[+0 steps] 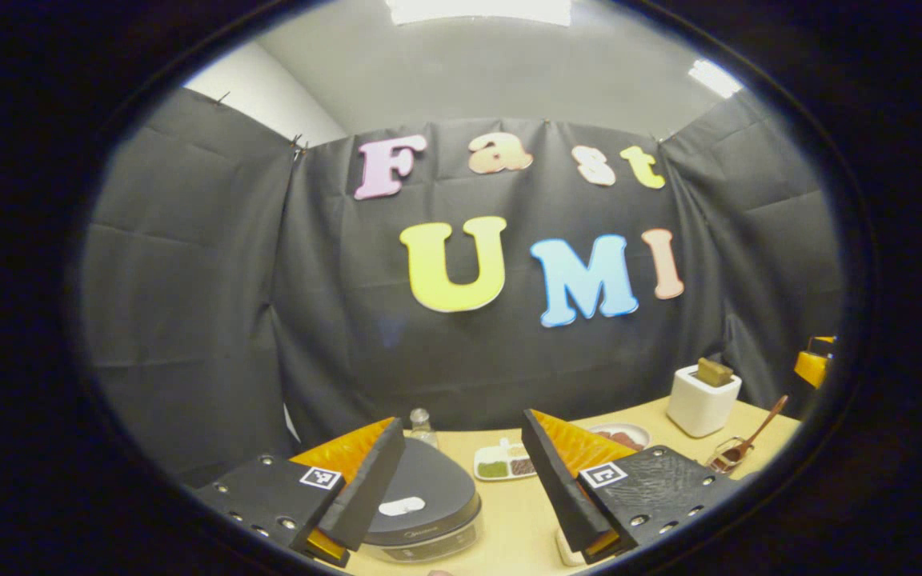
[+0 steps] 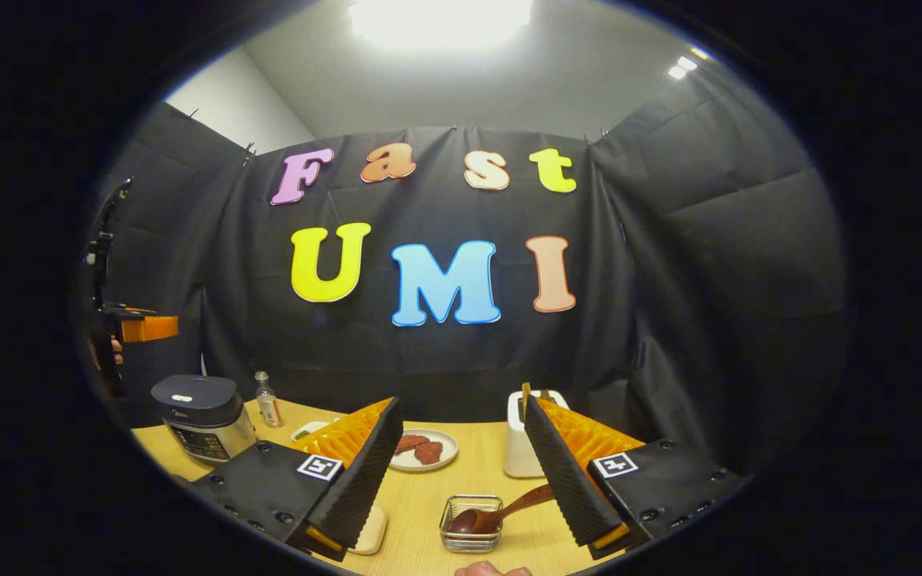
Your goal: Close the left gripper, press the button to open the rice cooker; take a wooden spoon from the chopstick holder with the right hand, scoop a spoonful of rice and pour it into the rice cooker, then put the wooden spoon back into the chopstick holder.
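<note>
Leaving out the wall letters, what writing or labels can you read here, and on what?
Nothing is legible.
Rice cooker: small brand mark on its front, too blurred to read.
Its control panel: markings too small to read.
Small bottle: label too small to read.
Square marker: black-and-white pattern, no words.

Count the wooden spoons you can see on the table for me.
1: the wooden spoon rests bowl-down in the small wire basket, handle leaning toward the right tongs. Others may be hidden inside the white holder.
</note>
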`<state>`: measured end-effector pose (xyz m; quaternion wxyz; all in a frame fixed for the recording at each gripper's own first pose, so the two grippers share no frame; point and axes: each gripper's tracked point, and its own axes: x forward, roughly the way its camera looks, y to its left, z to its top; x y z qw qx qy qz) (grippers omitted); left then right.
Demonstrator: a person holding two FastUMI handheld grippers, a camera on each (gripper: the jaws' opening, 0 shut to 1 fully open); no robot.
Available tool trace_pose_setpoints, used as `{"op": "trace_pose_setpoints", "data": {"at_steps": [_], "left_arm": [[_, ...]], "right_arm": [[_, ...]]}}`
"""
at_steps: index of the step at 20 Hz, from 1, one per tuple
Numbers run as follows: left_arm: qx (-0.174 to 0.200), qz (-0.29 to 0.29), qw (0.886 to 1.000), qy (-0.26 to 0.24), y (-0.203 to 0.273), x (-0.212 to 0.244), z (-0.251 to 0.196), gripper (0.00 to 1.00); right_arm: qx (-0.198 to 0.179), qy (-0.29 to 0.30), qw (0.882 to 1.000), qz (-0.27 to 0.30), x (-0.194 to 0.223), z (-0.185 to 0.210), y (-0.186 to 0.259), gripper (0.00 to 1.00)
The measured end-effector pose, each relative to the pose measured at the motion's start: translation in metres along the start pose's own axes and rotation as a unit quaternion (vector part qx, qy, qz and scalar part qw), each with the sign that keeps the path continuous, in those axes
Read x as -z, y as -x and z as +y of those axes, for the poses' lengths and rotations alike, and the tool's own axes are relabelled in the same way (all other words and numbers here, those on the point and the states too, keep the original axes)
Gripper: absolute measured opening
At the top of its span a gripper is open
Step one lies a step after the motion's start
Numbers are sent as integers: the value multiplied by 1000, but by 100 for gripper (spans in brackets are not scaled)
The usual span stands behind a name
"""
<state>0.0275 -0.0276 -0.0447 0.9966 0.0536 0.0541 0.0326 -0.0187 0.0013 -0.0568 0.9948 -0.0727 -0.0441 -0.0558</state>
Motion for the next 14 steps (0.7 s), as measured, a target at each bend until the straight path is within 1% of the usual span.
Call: {"op": "trace_pose_setpoints", "data": {"at_steps": [2, 4, 5, 6, 8, 9, 10, 11, 12, 13, 14], "left_arm": [[29, -10, 999, 27, 8, -17, -15, 92], [52, -17, 998, 42, 17, -21, -24, 92], [56, -23, 997, 38, 19, -23, -23, 92], [55, -30, 998, 31, 22, -24, -21, 92], [52, -48, 997, 10, 34, -19, -20, 92], [49, -49, 998, -5, 40, -10, -18, 92], [37, -45, 998, -18, 44, -1, -13, 92], [20, -42, 999, -28, 45, 5, -5, 92], [20, -39, 999, -28, 47, 5, -4, 91], [25, -36, 999, -21, 47, 7, -9, 92], [23, -39, 999, -16, 51, 2, -9, 92]], "right_arm": [[14, 21, 1000, -4, -19, 2, -2, 98], [8, 14, 1000, -11, -31, 13, -2, 98], [-2, 6, 1000, -9, -32, 22, -2, 92], [-9, 0, 1000, -2, -28, 27, -2, 98], [-11, -12, 1000, 20, -16, 30, -5, 100], [-17, -11, 999, 31, -11, 34, -7, 100], [-21, -6, 999, 37, -9, 38, -9, 100], [-12, -2, 999, 39, -8, 35, -13, 100], [-6, -1, 999, 37, -11, 33, -17, 96], [-9, -3, 999, 37, -12, 37, -19, 96], [-16, -6, 999, 39, -10, 44, -20, 100]]}}
